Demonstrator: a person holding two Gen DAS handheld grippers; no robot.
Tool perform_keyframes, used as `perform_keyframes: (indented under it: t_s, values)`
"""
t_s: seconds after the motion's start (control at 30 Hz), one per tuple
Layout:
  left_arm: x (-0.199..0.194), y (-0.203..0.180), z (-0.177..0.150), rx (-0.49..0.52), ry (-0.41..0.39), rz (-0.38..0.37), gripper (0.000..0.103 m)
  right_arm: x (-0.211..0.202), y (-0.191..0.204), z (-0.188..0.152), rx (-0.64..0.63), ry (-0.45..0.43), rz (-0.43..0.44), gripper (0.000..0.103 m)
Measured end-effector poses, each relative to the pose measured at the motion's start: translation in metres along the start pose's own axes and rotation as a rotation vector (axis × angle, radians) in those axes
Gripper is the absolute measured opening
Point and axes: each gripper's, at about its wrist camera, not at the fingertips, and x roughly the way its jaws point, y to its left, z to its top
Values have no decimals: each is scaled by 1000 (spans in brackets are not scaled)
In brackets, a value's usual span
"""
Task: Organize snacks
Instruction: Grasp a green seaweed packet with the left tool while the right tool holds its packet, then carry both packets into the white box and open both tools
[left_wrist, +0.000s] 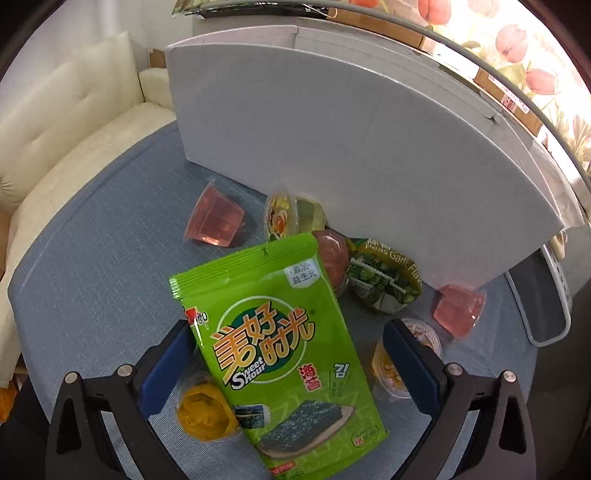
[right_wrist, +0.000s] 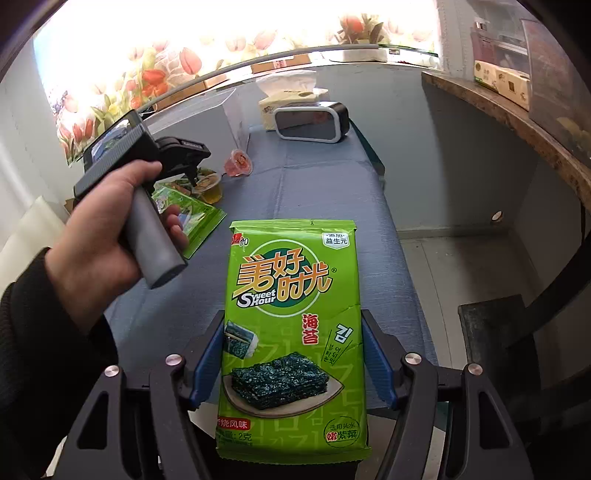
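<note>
Blue tablecloth (left_wrist: 92, 258) covers the table; a white cardboard box (left_wrist: 332, 147) stands upright at its far side. Right gripper (right_wrist: 295, 365) clamps a green seaweed packet (right_wrist: 291, 332) on both side edges, held above the table's near end. Left gripper (left_wrist: 288, 354) is spread wide over a second seaweed packet (left_wrist: 273, 343) lying flat, jaws not touching it. Pink jelly cup (left_wrist: 214, 221), garlic peas pouch (left_wrist: 384, 277) and yellow jelly cup (left_wrist: 205, 410) lie around it.

Blue-clothed table (left_wrist: 92, 266) under jelly cups (left_wrist: 214, 221)
</note>
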Motion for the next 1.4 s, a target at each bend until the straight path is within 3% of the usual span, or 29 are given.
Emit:
perform_keyframes:
  t_s: [0.03, 0.07, 0.1, 0.33, 0.5, 0.7, 0.8, 0.93, 1.1, 1.17, 1.33, 1.4]
  values:
    - [0, -4, 0, 3, -4, -6, 93, -2, -1, 0, 3, -4, 1, 72]
    - [-2, -5, 0, 8, -14, -4, 76, -3, -2, 0, 4, -8, 1, 72]
    - [-4, -4, 0, 9, -16, -3, 74, -3, -2, 0, 5, -10, 0, 72]
    - [-10, 10, 6, 16, -16, -72, 74, -9, -2, -4, 6, -15, 2, 72]
    - [-30, 26, 11, 29, -24, -161, 74, -11, -2, -1, 1, -18, 10, 72]
    - [-71, 43, 18, 157, -45, -281, 74, -16, 0, 4, -15, -37, 22, 72]
    - [-94, 58, 23, 232, -85, -304, 74, -15, 5, 9, -29, -43, 26, 72]
    - [-110, 83, 38, 334, -83, -339, 74, -9, 18, 24, -59, -51, 48, 72]
    - [-121, 115, 58, 492, -81, -452, 74, 0, 42, 52, -94, -66, 89, 72]
    - [-128, 128, 64, 554, -110, -440, 74, 5, 54, 64, -116, -75, 103, 72]
    - [-137, 151, 88, 582, -197, -471, 74, 23, 86, 96, -161, -85, 114, 72]
    - [-135, 155, 107, 574, -196, -486, 75, 31, 102, 115, -180, -93, 126, 72]
